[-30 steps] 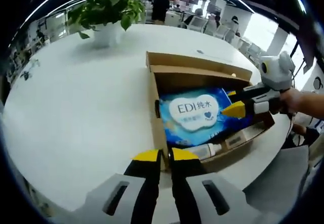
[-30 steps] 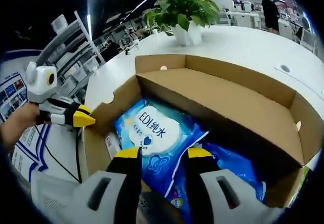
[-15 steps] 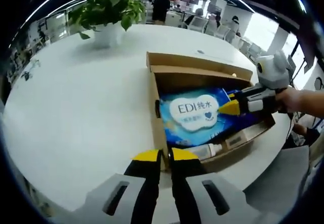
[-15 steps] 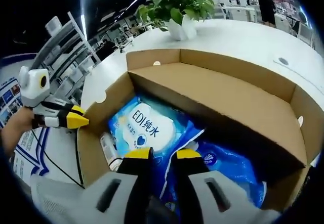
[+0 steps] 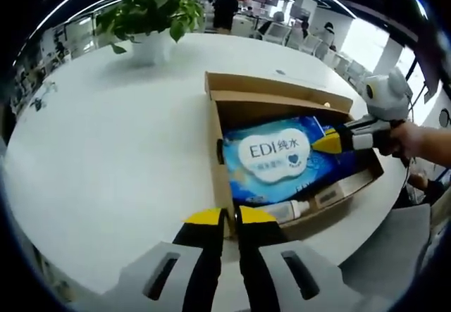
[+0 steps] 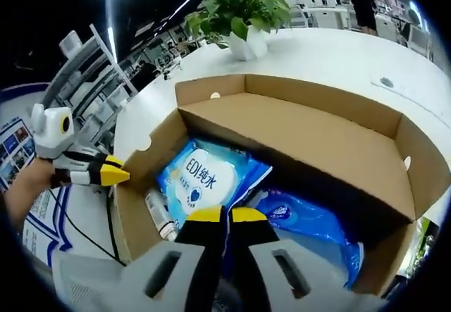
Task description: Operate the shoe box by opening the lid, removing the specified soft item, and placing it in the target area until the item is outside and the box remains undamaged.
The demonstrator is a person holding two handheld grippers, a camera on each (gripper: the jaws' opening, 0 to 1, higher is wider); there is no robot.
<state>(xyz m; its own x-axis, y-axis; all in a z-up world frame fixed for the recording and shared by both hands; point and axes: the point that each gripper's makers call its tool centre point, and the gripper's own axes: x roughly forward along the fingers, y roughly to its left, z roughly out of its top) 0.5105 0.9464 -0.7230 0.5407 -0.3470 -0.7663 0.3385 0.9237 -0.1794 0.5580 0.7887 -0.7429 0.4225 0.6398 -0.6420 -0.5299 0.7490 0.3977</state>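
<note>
The right gripper [image 6: 220, 215] fingers are pinched on the glossy blue wipes pack [image 6: 208, 182]. The left gripper [image 5: 223, 217] fingers are closed on the cardboard shoe box [image 5: 215, 136] wall.

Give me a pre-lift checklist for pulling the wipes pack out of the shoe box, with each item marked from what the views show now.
1. Lid open: ok; the shoe box lid stands back.
2. Right gripper shut on the wipes pack: ok; jaws closed at its edge.
3. Left gripper steadying the box: ok; jaws shut at the near wall.
4. Path above the pack free: ok.
5. Small bottle free of the pack: cannot tell.
6. Second blue pack not caught: cannot tell.
</note>
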